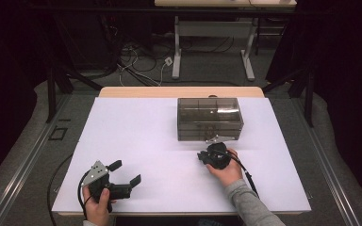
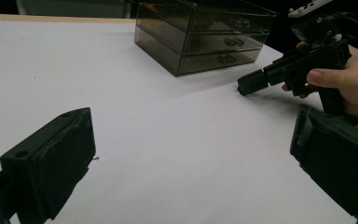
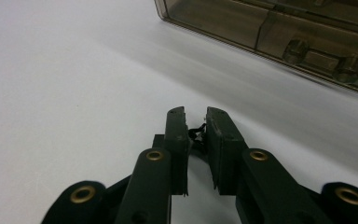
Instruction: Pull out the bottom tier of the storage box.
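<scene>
Dark bit [image 3: 196, 132]: tiny, sits between the R gripper's [image 3: 196, 122] pads right at the tips, just in front of the box [image 1: 209, 117], low by the bottom drawer. Too small to say what it is. The pads are near together w/ a slim gap, and I can't tell if they actually press on the bit.

Box: smoked clear drawer unit at the far middle of the table [image 1: 146, 141], drawers look closed. Handle [image 3: 321, 60] of the lowest drawer is ahead of the R tips and off to one side, not touching.

L gripper [image 1: 125, 172]: spread wide, nothing in it, well apart from the box at the near L corner, resting idle.

Risks, as I judge them:
- Bit is at the very tip edge, so a weak or skewed pinch could let it drop or flick away, maybe under the box front, where it's hard to get back.
- Tips are low to the table. Pushing fwd could scrape them or bump the box and shove it back, since the box isn't braced (L gripper is too far off).
- If a drawer must open next, the R gripper is busy w/ the bit, and a one-handed pull may drag the whole box.
</scene>
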### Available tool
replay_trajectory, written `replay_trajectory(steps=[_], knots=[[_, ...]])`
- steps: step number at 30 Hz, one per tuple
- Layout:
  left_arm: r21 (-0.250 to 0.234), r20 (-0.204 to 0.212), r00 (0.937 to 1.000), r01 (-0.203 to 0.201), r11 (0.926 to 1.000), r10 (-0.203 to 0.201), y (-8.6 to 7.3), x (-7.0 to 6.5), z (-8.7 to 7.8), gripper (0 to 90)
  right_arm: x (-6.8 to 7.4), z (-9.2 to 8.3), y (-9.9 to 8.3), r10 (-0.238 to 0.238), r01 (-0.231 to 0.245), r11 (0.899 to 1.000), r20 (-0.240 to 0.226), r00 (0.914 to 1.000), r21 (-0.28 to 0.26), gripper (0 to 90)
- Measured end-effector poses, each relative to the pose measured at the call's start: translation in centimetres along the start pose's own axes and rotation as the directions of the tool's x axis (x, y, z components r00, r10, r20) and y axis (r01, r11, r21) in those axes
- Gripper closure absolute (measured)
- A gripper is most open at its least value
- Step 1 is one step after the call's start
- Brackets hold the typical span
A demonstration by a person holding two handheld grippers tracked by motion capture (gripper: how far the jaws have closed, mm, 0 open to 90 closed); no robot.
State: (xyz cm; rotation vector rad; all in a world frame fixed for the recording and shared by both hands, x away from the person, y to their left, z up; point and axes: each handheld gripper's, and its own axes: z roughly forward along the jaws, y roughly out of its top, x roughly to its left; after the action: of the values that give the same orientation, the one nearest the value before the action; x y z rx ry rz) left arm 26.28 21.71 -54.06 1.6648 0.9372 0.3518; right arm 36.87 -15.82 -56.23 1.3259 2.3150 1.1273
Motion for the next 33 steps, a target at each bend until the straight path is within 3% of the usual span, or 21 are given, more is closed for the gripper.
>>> replay_trajectory(steps=[7,15,27,30,33], knots=[[-0.002,-0.001,1.0,0.002,1.0,-0.002,0.0,0.0,0.0,0.3,0.1,-0.2,0.0,-0.003,0.003,1.0,-0.003,1.0,-0.017,79.0],[-0.01,0.008,1.0,0.006,0.9999,-0.006,0.1,0.1,0.4,0.4,-0.7,-1.8,0.2,-0.008,0.009,1.0,0.04,0.9992,-0.02,79.0],[0.001,0.031,0.9995,-0.01,1.0,0.01,0.4,0.0,1.2,0.3,-3.4,-4.9,-0.4,0.082,-0.075,0.993,0.079,0.9935,-0.087,79.1],[0.001,0.033,0.9994,-0.01,0.9999,0.01,0.5,0.0,1.2,0.3,-3.8,-5.2,-0.5,0.088,-0.08,0.992,0.08,0.9929,-0.097,79.1],[-0.003,0.032,0.9994,-0.009,1.0,0.009,0.5,0.0,1.2,0.3,-4.4,-5.9,-0.6,0.09,-0.079,0.991,0.11,0.9898,-0.107,79.1]])
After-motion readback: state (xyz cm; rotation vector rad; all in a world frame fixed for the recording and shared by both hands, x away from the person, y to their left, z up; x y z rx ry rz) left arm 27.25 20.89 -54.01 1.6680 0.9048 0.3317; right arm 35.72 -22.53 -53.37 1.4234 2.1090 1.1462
